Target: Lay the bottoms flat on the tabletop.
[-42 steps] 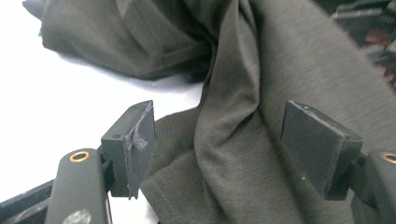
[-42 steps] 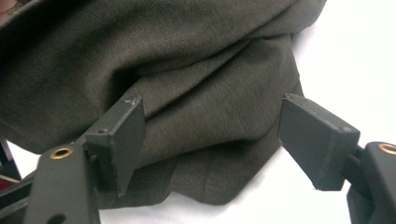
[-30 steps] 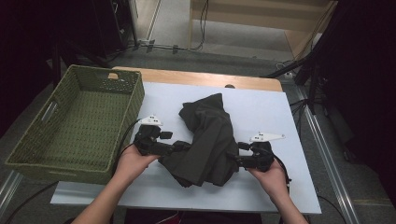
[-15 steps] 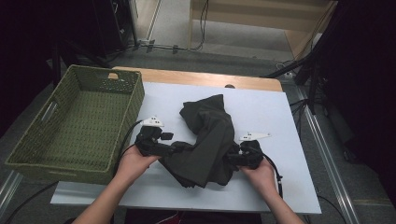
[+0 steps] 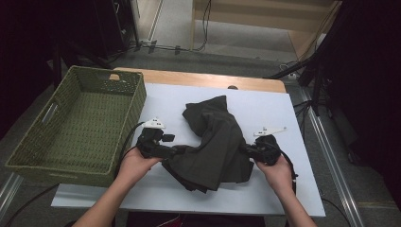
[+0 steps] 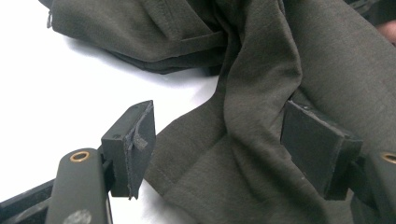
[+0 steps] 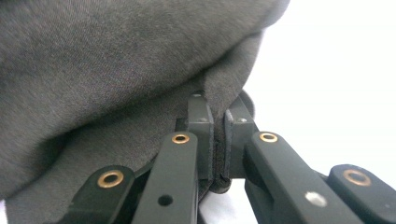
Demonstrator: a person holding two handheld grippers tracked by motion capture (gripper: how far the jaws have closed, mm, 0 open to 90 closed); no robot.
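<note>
A dark olive garment [image 5: 215, 142] lies crumpled on the white table top [image 5: 265, 106]. My left gripper [image 5: 182, 150] is at its left edge, open, and the left gripper view has a fold of the garment [image 6: 233, 154] lying between the two spread pads [image 6: 137, 144]. My right gripper [image 5: 246, 150] is at the garment's right edge. In the right gripper view its jaws are shut on a pinch of the garment [image 7: 140, 70], with cloth squeezed between the pads [image 7: 203, 135].
A green woven basket [image 5: 75, 127] stands at the table's left side, close to my left hand. Bare white table lies beyond the garment and to its right. The wooden table edge [image 5: 213, 80] runs along the back.
My right gripper has moved left into the garment's right edge and closed on the cloth. The left gripper has stayed at the left edge.
</note>
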